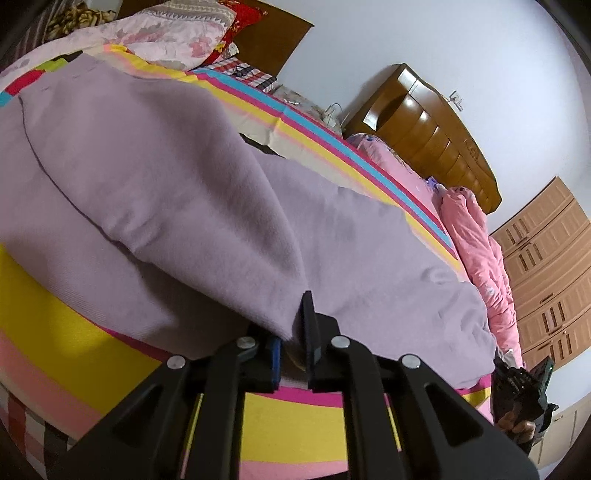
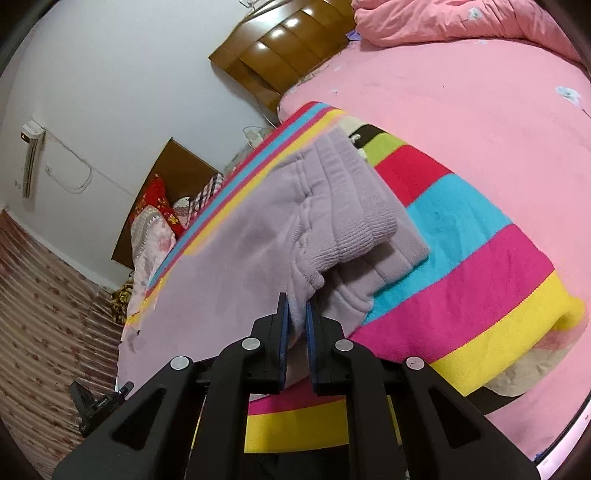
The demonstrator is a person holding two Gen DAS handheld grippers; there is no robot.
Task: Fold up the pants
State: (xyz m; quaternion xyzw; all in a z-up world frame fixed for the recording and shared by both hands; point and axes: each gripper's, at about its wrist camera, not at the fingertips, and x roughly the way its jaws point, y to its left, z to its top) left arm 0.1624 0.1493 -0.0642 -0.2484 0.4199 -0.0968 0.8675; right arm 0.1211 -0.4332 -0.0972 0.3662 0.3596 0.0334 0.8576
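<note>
Lilac fleece pants (image 1: pixel 155 177) lie on a bright striped blanket (image 1: pixel 55 332) on the bed. My left gripper (image 1: pixel 295 317) is shut on the hem end of one leg, which is lifted and folded over the other leg. My right gripper (image 2: pixel 297 310) is shut on the pants (image 2: pixel 236 266) near the ribbed waistband (image 2: pixel 354 206), holding that edge up off the striped blanket (image 2: pixel 480 258). The right gripper also shows at the lower right of the left wrist view (image 1: pixel 524 387).
A pink sheet (image 2: pixel 461 92) and a pink quilt (image 1: pixel 476 243) lie beyond the blanket. A wooden headboard (image 1: pixel 428 133) stands against the wall, pillows (image 1: pixel 166 33) at the far end, a wardrobe (image 1: pixel 546 273) to the right, patterned floor (image 2: pixel 44 295) left.
</note>
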